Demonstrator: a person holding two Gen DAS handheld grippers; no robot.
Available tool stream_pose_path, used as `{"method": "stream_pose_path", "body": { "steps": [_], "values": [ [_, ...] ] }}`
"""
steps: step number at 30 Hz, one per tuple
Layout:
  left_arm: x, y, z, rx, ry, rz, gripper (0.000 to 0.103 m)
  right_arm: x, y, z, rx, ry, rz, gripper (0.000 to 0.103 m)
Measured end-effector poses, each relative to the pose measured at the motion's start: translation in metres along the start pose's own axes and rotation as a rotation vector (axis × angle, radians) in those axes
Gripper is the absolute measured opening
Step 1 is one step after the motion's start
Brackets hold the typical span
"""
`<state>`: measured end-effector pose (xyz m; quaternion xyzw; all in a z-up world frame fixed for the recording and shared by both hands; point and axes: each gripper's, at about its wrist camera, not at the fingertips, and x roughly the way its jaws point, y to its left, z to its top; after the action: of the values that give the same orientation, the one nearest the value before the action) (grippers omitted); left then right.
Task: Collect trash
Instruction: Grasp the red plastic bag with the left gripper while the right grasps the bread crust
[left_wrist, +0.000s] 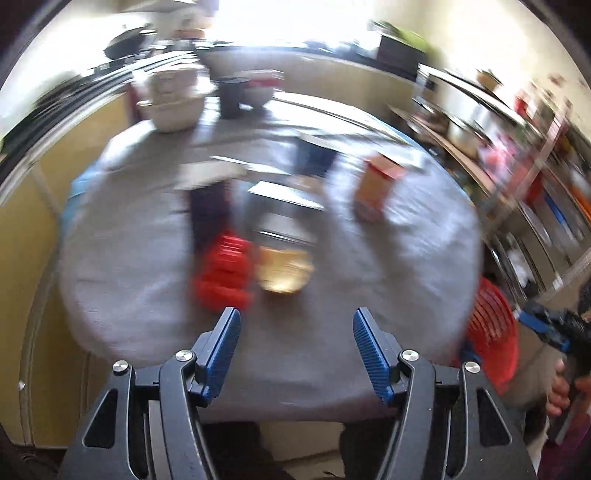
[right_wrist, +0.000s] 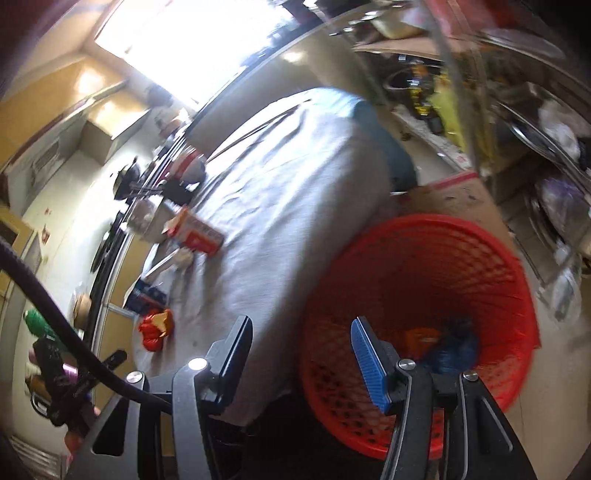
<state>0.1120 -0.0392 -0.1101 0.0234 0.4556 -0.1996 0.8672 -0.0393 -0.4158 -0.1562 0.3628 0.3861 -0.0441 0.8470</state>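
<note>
My left gripper (left_wrist: 297, 325) is open and empty above the near edge of a table with a grey cloth (left_wrist: 388, 258). Ahead of it lie a crumpled red wrapper (left_wrist: 225, 273) and a yellowish wrapper (left_wrist: 282, 269), then a dark blue packet (left_wrist: 208, 206) and an orange-and-red carton (left_wrist: 376, 184). My right gripper (right_wrist: 301, 332) is open and empty, held over the rim of a red mesh basket (right_wrist: 480, 258) beside the table. Orange and blue trash (right_wrist: 443, 343) lies in the basket. The carton (right_wrist: 197, 232) and red wrapper (right_wrist: 155, 328) also show in the right wrist view.
White bowls (left_wrist: 171, 99) and a dark cup (left_wrist: 231, 96) stand at the table's far side. Cluttered metal shelves (left_wrist: 517, 166) line the right wall. The basket (left_wrist: 491, 332) stands on the floor at the table's right edge. Both views are motion-blurred.
</note>
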Motion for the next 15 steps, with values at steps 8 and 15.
{"method": "stream_pose_path", "body": {
  "steps": [8, 15],
  "values": [
    [0.005, 0.054, 0.002, -0.125, -0.006, -0.005, 0.066, 0.053, 0.084, -0.007, -0.149, 0.109, 0.054, 0.06],
    [0.01, 0.074, -0.005, -0.159, 0.004, 0.025, 0.066, 0.107, 0.154, -0.014, -0.292, 0.204, 0.112, 0.06]
  ]
}}
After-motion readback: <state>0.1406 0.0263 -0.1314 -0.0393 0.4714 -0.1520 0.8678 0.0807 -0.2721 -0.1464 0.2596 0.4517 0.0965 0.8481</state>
